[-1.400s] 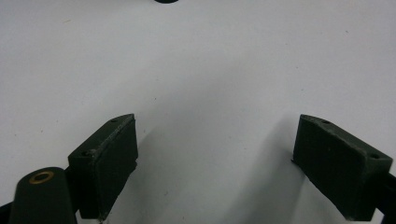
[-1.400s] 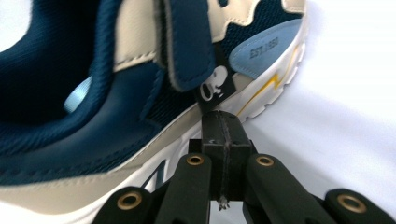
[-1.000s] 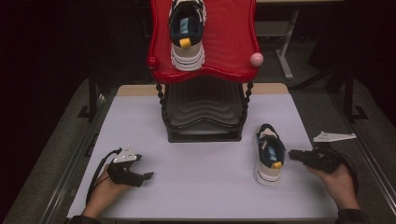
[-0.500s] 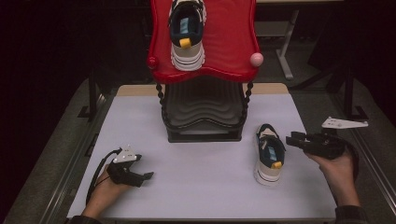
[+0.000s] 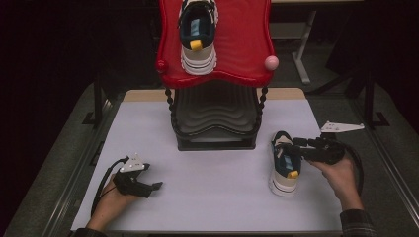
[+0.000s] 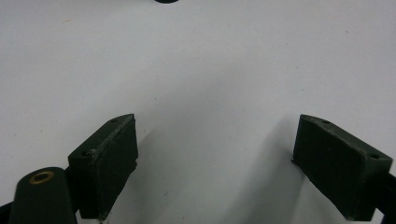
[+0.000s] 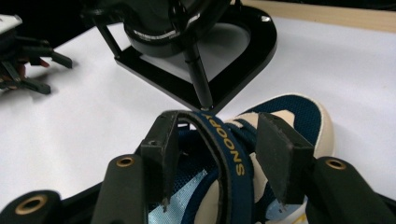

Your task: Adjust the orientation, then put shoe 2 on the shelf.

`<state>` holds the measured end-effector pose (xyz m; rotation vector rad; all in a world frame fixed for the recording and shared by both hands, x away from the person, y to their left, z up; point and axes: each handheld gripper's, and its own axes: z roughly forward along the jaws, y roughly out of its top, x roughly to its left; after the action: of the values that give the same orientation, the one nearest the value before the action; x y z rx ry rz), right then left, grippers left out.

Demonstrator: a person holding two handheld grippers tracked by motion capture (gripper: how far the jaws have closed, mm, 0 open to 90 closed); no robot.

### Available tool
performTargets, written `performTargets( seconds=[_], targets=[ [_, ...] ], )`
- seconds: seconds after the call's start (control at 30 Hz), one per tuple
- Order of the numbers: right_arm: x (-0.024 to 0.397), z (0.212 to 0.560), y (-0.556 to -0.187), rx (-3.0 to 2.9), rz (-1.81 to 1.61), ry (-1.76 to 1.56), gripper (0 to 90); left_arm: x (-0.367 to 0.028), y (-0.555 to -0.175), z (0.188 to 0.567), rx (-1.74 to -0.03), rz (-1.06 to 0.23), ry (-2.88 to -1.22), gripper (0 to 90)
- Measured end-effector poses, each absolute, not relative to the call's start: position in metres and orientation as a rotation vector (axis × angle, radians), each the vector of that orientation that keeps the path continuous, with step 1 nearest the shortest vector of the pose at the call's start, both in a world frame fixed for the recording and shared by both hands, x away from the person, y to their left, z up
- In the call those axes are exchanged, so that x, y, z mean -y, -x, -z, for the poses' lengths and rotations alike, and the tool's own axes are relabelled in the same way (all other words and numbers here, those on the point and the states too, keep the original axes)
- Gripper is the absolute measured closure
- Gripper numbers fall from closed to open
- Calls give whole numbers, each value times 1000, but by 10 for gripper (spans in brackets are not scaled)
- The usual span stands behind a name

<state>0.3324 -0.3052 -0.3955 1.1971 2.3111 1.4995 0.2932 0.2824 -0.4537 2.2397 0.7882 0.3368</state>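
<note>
Right gripper (image 5: 292, 148), drawn back rightward, jaws just opening, straddles the navy-and-cream sneaker's (image 5: 284, 165) tongue strap unpressed; black ribbed stand (image 5: 215, 118) far-left; left gripper (image 5: 157, 186) released.

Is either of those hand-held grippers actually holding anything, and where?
No. The right hand-held gripper straddles the shoe's navy strap, jaws just opened, pads clear. The left hand-held gripper is open over the bare table.

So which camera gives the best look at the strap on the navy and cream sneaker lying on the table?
The right gripper view: the navy strap with yellow lettering arches close-up between that gripper's jaws. The high view shows the whole navy and cream sneaker small, its strap too tiny to make out. The left gripper view faces bare white tabletop.
</note>
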Motion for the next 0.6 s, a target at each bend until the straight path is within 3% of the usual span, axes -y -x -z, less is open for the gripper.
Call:
performTargets(
  seconds=[0.27,0.43,0.47,0.6],
  targets=[
    [297,405,-337,-2353,-1429,-1181,506,-282,-293,454,-788,-335,-2239,132],
    [298,407,-338,-2341,-1412,-1176,571,-282,-293,454,-789,-335,-2239,132],
    [298,406,-338,-2341,-1418,-1168,617,-282,-293,454,-788,-335,-2239,132],
    [299,407,-337,-2336,-1450,-1153,639,-282,-293,454,-787,-336,-2240,132]
  ],
)
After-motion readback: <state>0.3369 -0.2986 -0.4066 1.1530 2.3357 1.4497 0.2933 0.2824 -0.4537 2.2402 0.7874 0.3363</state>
